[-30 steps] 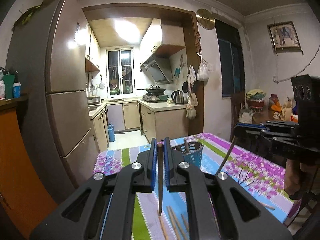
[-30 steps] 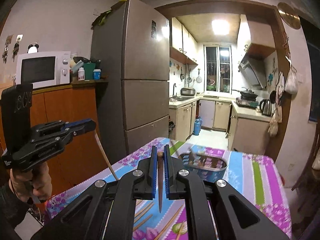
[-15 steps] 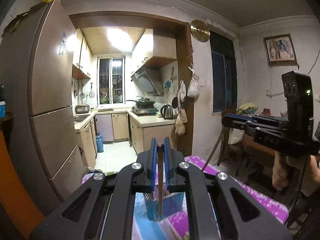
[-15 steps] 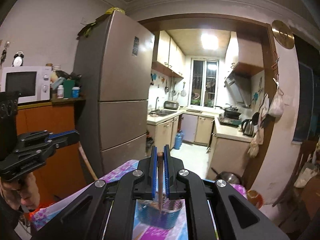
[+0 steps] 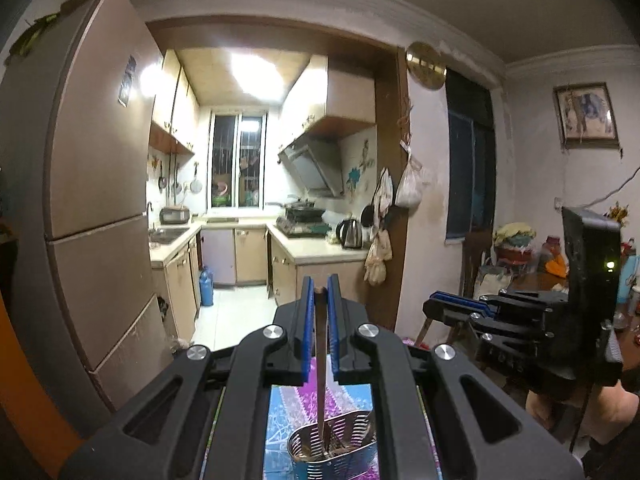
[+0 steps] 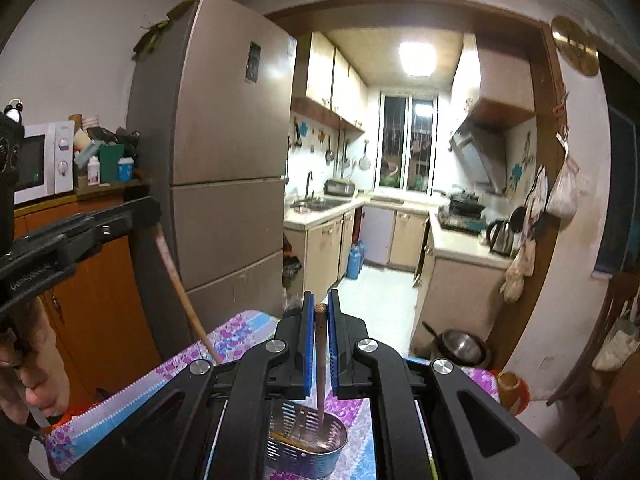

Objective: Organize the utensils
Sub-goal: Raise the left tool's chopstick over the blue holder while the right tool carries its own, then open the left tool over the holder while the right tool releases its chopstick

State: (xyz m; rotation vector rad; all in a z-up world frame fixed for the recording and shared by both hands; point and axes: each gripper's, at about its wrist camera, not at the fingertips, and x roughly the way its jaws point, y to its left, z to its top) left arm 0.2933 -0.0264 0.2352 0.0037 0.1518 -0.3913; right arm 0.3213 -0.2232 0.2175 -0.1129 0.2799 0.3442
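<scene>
My left gripper [image 5: 320, 282] is shut on a wooden chopstick [image 5: 321, 360] that hangs tip-down. Its tip shows over the mouth of a perforated metal utensil holder [image 5: 356, 426] on the floral tablecloth [image 5: 296, 400]. My right gripper [image 6: 319, 300] is likewise shut on a brown chopstick [image 6: 321, 364], whose tip points into the same utensil holder [image 6: 336, 446]; a few sticks lie inside. In the left wrist view the right gripper [image 5: 434, 306] is to the right. In the right wrist view the left gripper [image 6: 150, 210] is to the left, its chopstick [image 6: 184, 292] slanting down.
A tall fridge [image 6: 224, 168] stands beyond the table's far-left corner, with an orange cabinet [image 6: 96, 280] and microwave [image 6: 40, 164] beside it. The kitchen counters [image 5: 316, 246] lie ahead through the doorway. A metal pot [image 6: 460, 346] sits on the floor. A person's hand [image 6: 36, 364] grips the left tool.
Both grippers have risen and moved forward along the table, each still holding its chopstick. The utensil holder has come beneath the tips, and the loose chopsticks on the cloth have left view.
</scene>
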